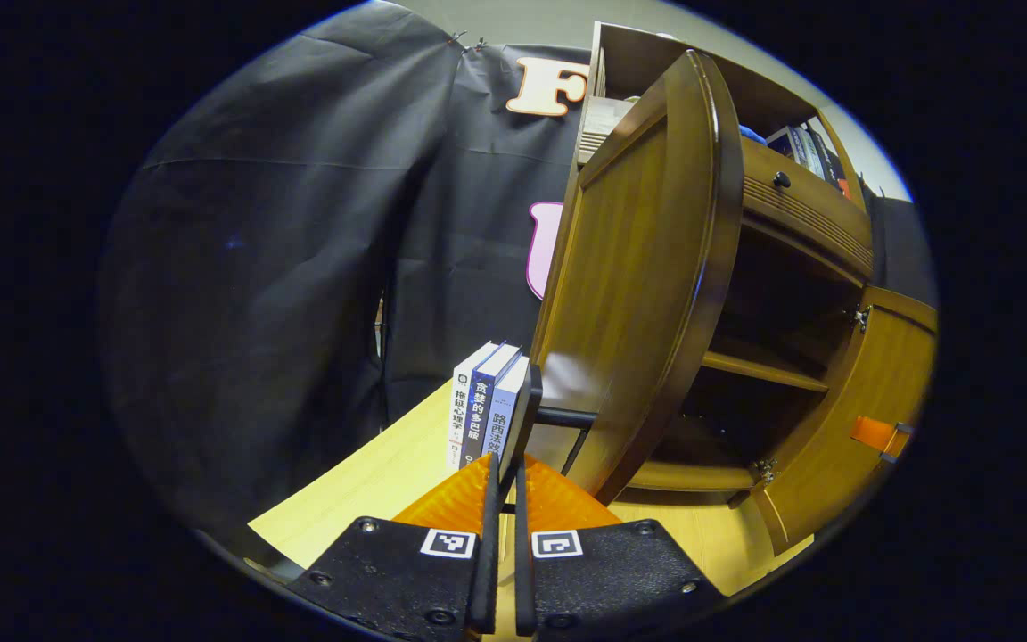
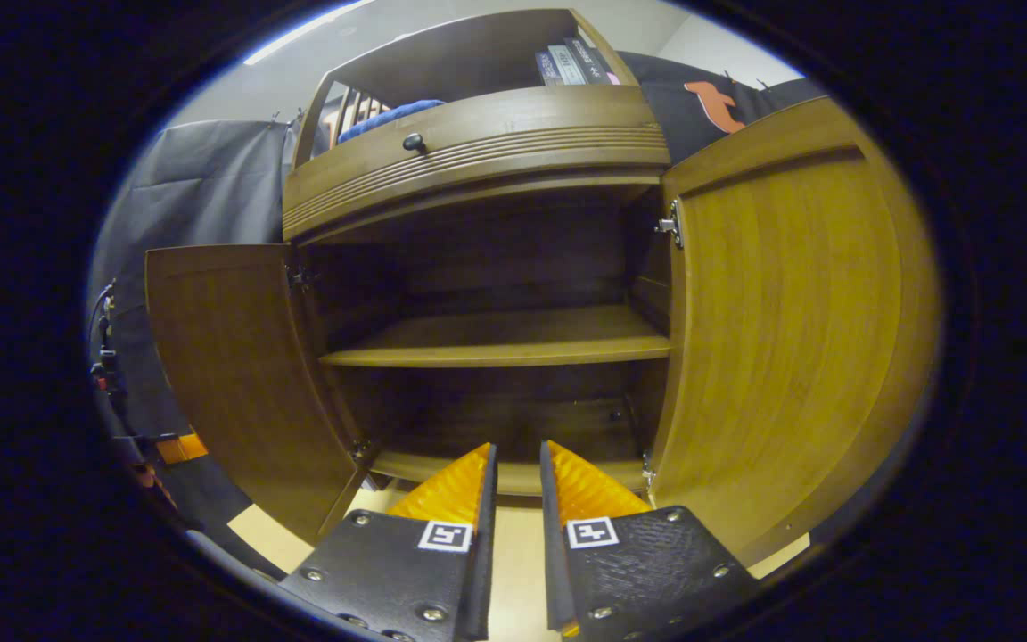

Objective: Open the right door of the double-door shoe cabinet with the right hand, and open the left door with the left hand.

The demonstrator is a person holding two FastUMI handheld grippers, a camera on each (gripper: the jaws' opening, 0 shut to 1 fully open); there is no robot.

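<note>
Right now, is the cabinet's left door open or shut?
Open. The left door is swung clear of the cabinet, exposing the inner shelf; the right door is open too.

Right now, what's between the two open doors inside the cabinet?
In the right gripper view, one wooden shelf spans between the left door and right door; the compartments above and below it look bare.
</note>
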